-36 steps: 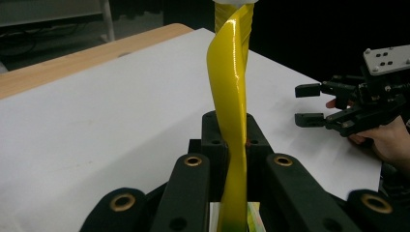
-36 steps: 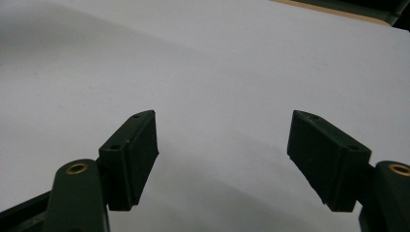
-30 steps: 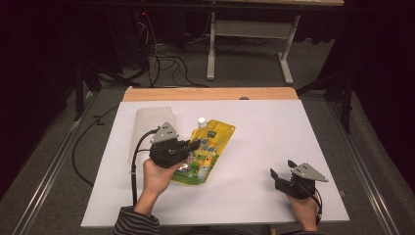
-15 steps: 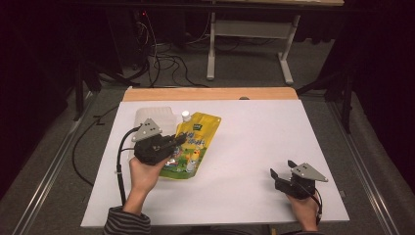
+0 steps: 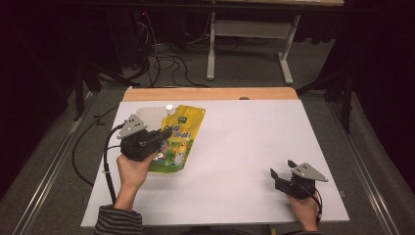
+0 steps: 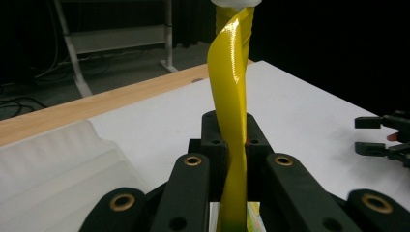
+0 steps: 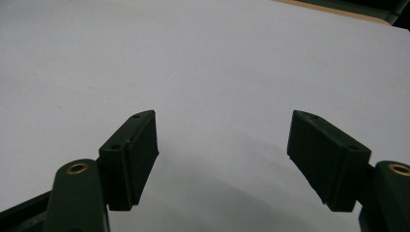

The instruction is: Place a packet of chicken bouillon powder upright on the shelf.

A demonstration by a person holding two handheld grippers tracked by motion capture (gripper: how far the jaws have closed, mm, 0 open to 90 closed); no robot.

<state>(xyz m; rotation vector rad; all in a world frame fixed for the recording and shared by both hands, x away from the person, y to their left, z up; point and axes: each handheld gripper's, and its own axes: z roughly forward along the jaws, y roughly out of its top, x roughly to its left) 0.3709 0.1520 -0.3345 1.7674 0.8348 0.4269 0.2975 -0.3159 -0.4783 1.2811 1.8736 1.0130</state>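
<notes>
A yellow spouted pouch (image 5: pixel 180 137) with a white cap (image 5: pixel 169 108) hangs above the left part of the white table (image 5: pixel 244 147), and my left gripper (image 5: pixel 164 134) is shut on its edge. In the left gripper view the pouch (image 6: pixel 232 96) stands edge-on, pinched between the two black jaws, its cap (image 6: pixel 236 3) at the top. My right gripper (image 5: pixel 282 173) rests near the table's front right corner, held by a hand. Seen from the right gripper view, the right gripper (image 7: pixel 222 145) is open with only bare white table between its pads.
A translucent white plastic container (image 5: pixel 147 115) lies at the back left of the table, just behind the pouch; it appears as a ribbed white shape (image 6: pixel 53 164) in the left gripper view. A wooden strip (image 5: pixel 210 94) runs along the far edge. Cables and a metal frame lie on the floor beyond.
My left hand has carried the pouch leftward and toward the far edge, closer to the white container. The right gripper has stayed where it was.
</notes>
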